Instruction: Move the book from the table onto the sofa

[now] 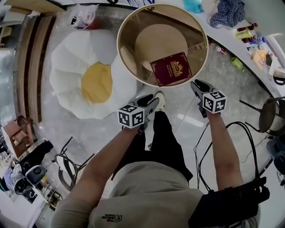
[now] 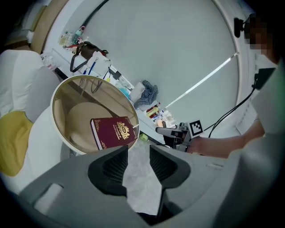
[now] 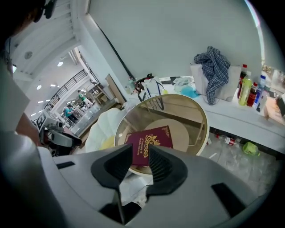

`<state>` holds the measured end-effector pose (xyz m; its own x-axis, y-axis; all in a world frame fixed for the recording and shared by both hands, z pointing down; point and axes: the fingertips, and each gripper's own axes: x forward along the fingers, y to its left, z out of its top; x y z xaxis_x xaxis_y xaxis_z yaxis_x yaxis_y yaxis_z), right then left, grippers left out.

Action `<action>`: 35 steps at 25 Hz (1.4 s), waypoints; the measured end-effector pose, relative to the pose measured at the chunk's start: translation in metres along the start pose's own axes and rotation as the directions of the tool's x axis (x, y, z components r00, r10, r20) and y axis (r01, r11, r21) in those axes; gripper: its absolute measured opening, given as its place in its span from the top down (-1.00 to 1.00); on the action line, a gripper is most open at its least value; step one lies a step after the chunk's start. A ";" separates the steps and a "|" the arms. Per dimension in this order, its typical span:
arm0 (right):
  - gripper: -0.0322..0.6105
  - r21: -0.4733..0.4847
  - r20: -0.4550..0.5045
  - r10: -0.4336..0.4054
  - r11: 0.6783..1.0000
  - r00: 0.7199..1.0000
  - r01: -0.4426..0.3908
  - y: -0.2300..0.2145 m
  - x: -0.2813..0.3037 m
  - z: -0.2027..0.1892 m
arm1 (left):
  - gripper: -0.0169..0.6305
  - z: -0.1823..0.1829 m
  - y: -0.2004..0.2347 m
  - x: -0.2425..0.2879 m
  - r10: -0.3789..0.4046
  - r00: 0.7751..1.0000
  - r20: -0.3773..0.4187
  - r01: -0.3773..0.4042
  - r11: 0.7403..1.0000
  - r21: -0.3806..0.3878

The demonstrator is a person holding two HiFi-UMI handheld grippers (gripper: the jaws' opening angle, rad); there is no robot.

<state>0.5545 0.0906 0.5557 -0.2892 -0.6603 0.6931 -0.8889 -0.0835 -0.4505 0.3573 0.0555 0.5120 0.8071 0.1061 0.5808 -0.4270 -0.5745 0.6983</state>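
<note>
A dark red book point(image 1: 171, 68) with a gold crest lies flat on the round glass table point(image 1: 129, 67), near its front edge; it shows too as the book point(image 2: 114, 132) and the book point(image 3: 148, 143). The white sofa shaped like a fried egg with a yellow cushion point(image 1: 95, 82) sits left of the table. My left gripper point(image 1: 153, 103) hangs open short of the table's rim, nothing between its fingers. My right gripper point(image 1: 196, 85) is open as well, just right of the book's near corner and apart from it. In its own view the book lies beyond the right gripper point(image 3: 141, 150).
A long white counter point(image 1: 231, 38) with bottles and a checked cloth point(image 1: 227, 11) runs along the back right. Black cables point(image 1: 242, 147) trail over the marble floor at right. A stool point(image 1: 271, 116) stands far right; folded chairs and bags lie at lower left.
</note>
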 end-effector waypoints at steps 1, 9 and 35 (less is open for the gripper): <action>0.54 0.004 -0.009 0.000 1.000 1.000 0.000 -0.011 0.010 0.001 | 0.52 0.002 0.008 0.011 0.013 1.000 -0.005 -0.013 1.000 -0.006; 0.52 0.046 -0.080 0.021 0.999 0.997 -0.017 -0.078 0.082 -0.004 | 0.45 0.003 0.073 0.068 0.100 0.994 -0.041 -0.102 0.993 -0.060; 0.51 0.169 -0.066 0.143 0.977 0.988 -0.130 -0.100 0.146 -0.017 | 0.46 -0.016 0.144 0.146 0.164 0.980 -0.113 -0.181 0.969 -0.169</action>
<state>0.5951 0.0151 0.7108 -0.4362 -0.6146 0.6572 -0.7708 -0.1216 -0.6253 0.4070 0.0017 0.7036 0.6749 0.1017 0.7309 -0.6288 -0.4390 0.6418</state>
